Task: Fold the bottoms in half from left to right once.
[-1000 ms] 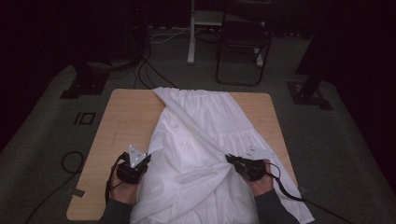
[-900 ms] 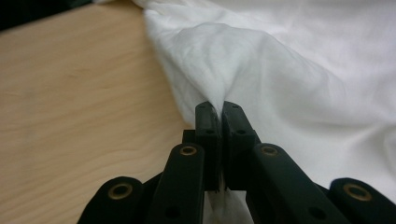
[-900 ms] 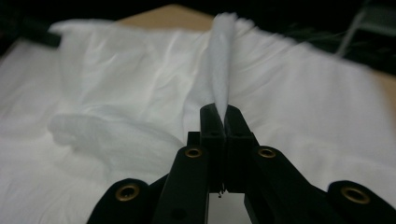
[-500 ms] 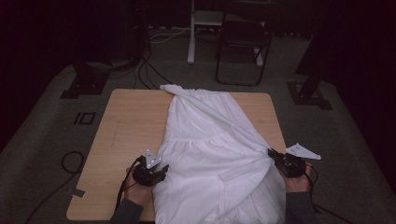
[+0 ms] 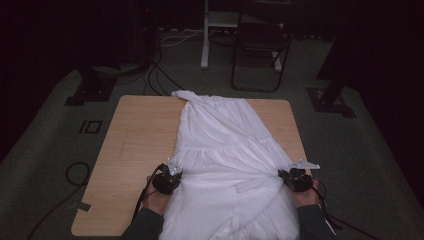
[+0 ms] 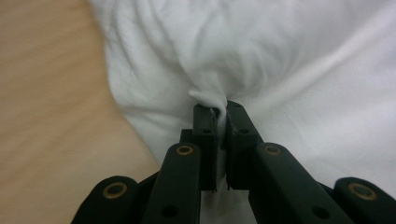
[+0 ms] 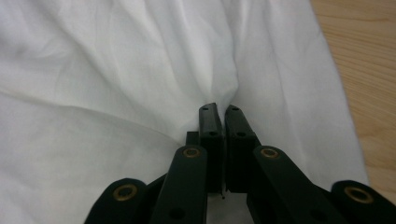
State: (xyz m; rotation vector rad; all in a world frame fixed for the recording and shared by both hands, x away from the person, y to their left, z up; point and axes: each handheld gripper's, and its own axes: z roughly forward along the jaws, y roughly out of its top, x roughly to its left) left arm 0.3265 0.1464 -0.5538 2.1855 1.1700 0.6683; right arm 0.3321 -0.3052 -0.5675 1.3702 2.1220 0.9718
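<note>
Hands low at the table's [image 5: 125, 150] near edge, both grippers' jaws clamped on the white garment's [image 5: 225, 150] sides.

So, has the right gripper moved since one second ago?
Yes. In the high view, the right gripper has moved outward, toward the table's right edge, its jaws shut on the white garment.

No legible text, label, brand, number or sign in any view. White cloth [image 5: 227, 150]: plain, unprinted, no readable tag. Table [image 5: 135, 145]: bare wood grain, unmarked. Square outline on floor [image 5: 91, 126] left of table: a mark only, no characters. Gripper arms carry brass rivets, no lettering.
</note>
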